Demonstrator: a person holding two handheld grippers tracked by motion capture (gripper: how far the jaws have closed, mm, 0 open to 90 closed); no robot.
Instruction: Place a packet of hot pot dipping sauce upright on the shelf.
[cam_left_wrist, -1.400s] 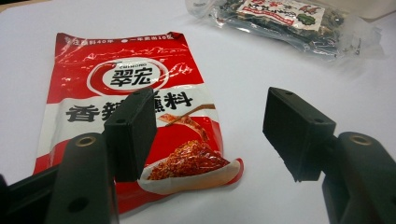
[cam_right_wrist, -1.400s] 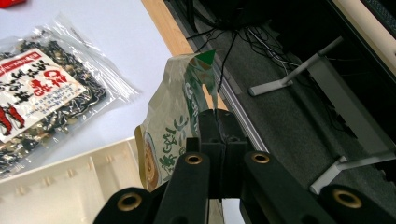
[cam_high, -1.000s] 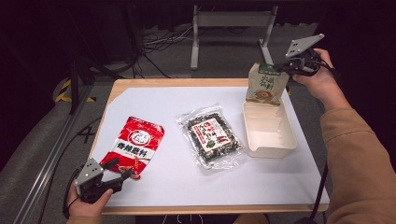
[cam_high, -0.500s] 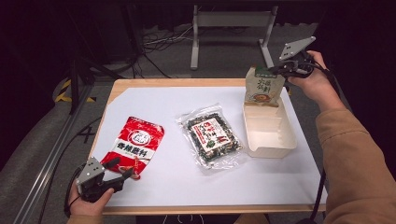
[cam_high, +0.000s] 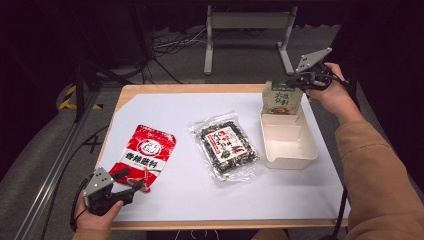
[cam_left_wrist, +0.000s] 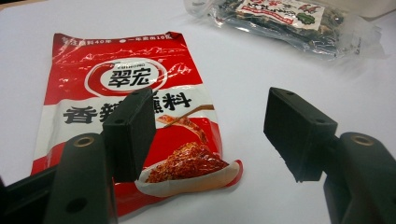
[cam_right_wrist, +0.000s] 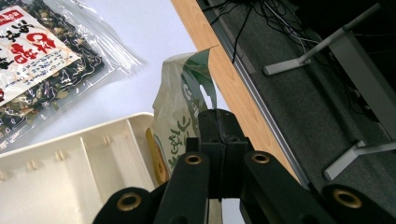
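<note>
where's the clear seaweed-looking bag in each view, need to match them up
High view: the clear bag lies mid-table, between the red pouch and the cream tray.
Left gripper view: clear bag along the top edge, beyond the red pouch.
Right gripper view: clear bag at upper left, above the cream tray.
Shared landmark: the bag's red-and-white label.

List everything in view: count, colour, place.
Red sachet: 1, red and white, flat on the table's near left.
Clear packet: 1, transparent with dark contents and red label, table centre.
Container: 1, cream, open, table right.
Green-and-cream bag: 1, upright at the container's far end.
Table: 1, white sheet over wood.
Metal stand: 1, grey, floor beyond the table.
Left gripper: black, open, over the sachet's near edge.
Right gripper: black, clamped on the bag's top.
</note>
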